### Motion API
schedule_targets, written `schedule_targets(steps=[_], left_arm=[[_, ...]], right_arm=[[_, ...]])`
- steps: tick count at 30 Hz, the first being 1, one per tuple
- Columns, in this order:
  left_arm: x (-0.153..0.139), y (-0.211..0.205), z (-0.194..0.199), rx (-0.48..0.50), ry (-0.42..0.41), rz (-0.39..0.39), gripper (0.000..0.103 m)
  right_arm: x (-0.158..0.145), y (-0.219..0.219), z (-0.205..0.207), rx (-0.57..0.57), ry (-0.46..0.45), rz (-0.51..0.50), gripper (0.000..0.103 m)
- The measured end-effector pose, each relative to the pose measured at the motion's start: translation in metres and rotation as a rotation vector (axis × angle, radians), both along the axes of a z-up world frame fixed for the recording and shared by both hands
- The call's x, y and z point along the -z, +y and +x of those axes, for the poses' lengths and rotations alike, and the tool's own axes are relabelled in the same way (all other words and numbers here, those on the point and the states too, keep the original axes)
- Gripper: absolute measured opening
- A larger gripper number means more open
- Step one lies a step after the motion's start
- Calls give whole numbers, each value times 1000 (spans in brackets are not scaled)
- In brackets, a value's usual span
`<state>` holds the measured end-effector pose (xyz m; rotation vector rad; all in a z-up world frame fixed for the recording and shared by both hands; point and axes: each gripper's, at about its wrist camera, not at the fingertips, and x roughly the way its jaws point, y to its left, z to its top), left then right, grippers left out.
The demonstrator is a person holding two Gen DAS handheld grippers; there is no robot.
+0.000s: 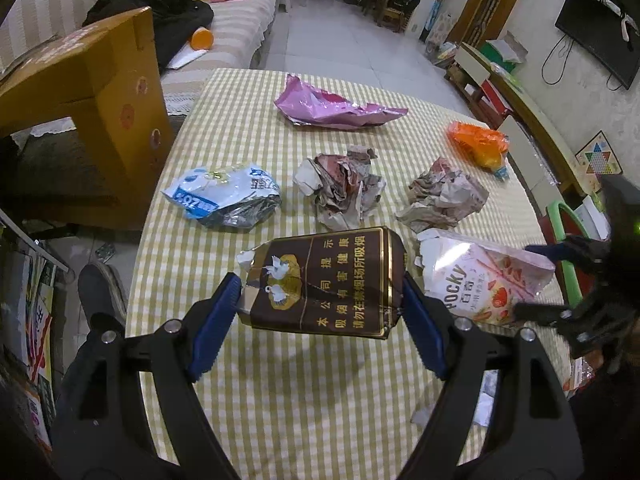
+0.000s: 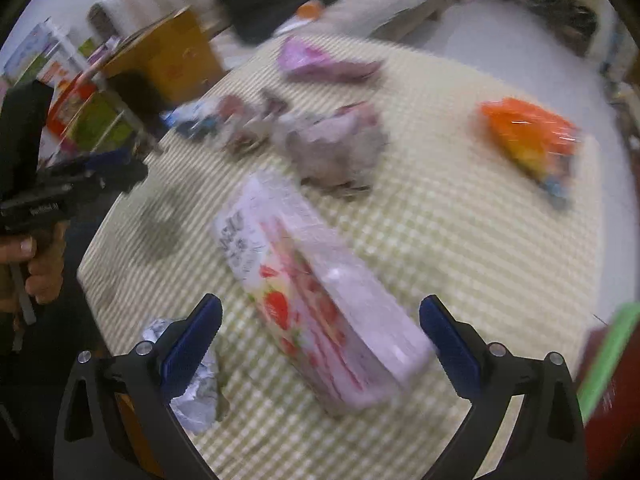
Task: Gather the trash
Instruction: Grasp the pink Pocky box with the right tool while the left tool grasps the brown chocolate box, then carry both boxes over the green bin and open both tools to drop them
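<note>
My left gripper (image 1: 320, 316) is shut on a brown cigarette carton (image 1: 324, 280) and holds it above the checked tablecloth (image 1: 312, 400). My right gripper (image 2: 320, 340) is open, its jaws on either side of a pink Pocky box (image 2: 320, 308), not touching it; that box also shows in the left wrist view (image 1: 480, 280). More trash lies on the table: a blue-white wrapper (image 1: 224, 196), two crumpled paper balls (image 1: 340, 188) (image 1: 440, 196), a pink bag (image 1: 332, 108) and an orange bag (image 1: 480, 148). The right wrist view is blurred.
A yellow cardboard box (image 1: 88, 100) stands left of the table. A crumpled foil scrap (image 2: 192, 380) lies by the near table edge. A striped sofa (image 1: 240, 28) is behind, shelves and a TV (image 1: 600, 36) to the right.
</note>
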<state>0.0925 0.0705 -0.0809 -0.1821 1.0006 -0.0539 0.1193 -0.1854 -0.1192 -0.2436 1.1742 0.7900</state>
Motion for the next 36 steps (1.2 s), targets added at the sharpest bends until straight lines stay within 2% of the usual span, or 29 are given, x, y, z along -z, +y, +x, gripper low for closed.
schedule_targets(steps=[3, 7, 12, 13, 18, 22, 28, 36], left_arm=[[-5, 2, -2, -6, -8, -7, 76], [-7, 1, -3, 0, -17, -12, 76], [-8, -7, -2, 13, -15, -22, 76], [-9, -9, -2, 18, -16, -22, 76], [-20, -17, -3, 32, -31, -16, 76], [-34, -24, -4, 46, -51, -4, 76], [-66, -39, -2, 70, -96, 4, 76], [-99, -76, 8, 125, -138, 8, 76]], right_arm=[[9, 6, 3, -38, 14, -21, 94], [16, 8, 2, -55, 28, -36, 65], [10, 0, -8, -43, 83, 3, 45], [9, 1, -9, -28, 88, -3, 37], [-14, -14, -19, 49, 83, 28, 37], [-41, -26, -25, 109, 14, 41, 37], [-81, -55, -25, 215, -73, 119, 37], [-118, -94, -21, 359, -165, 169, 37]])
